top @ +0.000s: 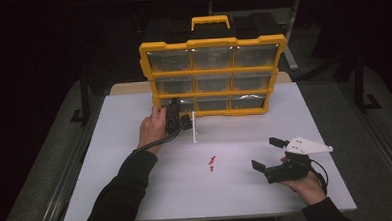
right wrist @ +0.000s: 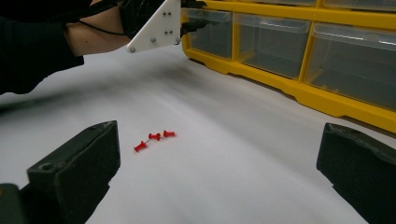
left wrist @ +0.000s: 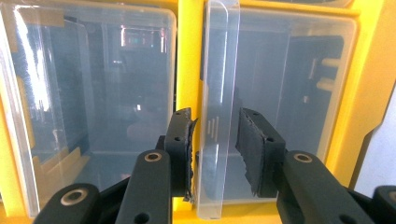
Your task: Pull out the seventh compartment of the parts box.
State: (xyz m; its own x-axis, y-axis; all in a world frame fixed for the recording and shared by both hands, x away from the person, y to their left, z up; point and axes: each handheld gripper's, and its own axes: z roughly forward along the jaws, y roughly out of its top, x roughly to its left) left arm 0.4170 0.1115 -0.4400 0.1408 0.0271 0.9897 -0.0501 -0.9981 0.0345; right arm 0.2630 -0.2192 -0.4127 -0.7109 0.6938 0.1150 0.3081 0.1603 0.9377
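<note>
A yellow plastic organiser cabinet with a black body and clear pull-out drawers (top: 213, 74) stands upright at the far side of the white table (top: 137, 193). The left gripper (top: 183, 122), held in the person's left hand (top: 152, 128), is at the cabinet's bottom-left drawer. In the left gripper view its jaws flank the clear plastic pull tab of that drawer (left wrist: 217, 112): the left pad lies against the tab, while a narrow gap shows at the right pad, so the grasp is not closed. The right gripper (top: 265, 153), in the right hand (top: 307, 185), hovers low over the near right of the table with its jaws spread wide and holding nothing. Three small red pushpins (top: 212, 163) lie loose on the table between the hands, left of the right gripper.
</note>
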